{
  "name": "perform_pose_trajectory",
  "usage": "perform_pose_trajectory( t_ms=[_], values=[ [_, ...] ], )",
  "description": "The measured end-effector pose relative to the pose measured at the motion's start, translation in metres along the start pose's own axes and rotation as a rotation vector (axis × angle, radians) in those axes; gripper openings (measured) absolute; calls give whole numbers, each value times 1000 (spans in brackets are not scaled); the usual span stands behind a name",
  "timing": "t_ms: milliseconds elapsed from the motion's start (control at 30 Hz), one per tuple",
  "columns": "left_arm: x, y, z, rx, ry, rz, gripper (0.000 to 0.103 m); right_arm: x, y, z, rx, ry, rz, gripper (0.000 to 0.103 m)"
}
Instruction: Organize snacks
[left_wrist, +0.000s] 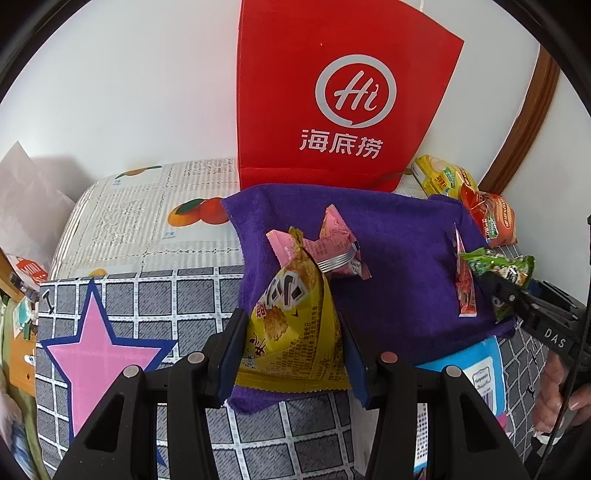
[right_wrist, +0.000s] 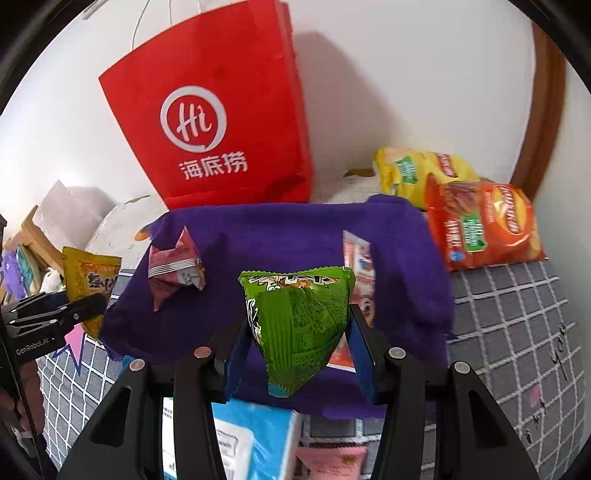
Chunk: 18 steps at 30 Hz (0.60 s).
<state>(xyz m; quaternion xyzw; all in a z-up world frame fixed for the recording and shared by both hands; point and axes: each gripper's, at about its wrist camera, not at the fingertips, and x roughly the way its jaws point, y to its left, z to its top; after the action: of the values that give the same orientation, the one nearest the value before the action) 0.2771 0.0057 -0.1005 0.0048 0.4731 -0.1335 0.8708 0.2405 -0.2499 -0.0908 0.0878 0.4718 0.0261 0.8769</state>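
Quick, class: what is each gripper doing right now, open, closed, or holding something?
Left gripper: closed on the yellow snack packet.
Right gripper: closed on the green snack packet.

The red paper bag (left_wrist: 332, 92) at the far wall reads "Hi" in a white ring above "海底捞". The right gripper (left_wrist: 517, 295) body shows "DAS"; the left gripper (right_wrist: 74, 310) body shows "GenRobot.AI".

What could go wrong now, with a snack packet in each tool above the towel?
1. The left tool pinches the yellow crinkly snack packet by its puffed body; it might slip or its contents might get crushed.
2. The right tool grips the green foil snack packet likewise.
3. The tall red paper bag stands just behind the purple towel; bumping it could tip it.
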Motion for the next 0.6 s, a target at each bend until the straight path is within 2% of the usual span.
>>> perform_pose_trajectory(
  t_ms=[433, 600],
  values=[
    [29, -13, 7, 13, 29, -38, 47, 38, 10, 3, -38, 83, 35, 50],
    [37, -16, 10, 17, 36, -42, 47, 47, 12, 3, -59, 95, 23, 50]
  ],
)
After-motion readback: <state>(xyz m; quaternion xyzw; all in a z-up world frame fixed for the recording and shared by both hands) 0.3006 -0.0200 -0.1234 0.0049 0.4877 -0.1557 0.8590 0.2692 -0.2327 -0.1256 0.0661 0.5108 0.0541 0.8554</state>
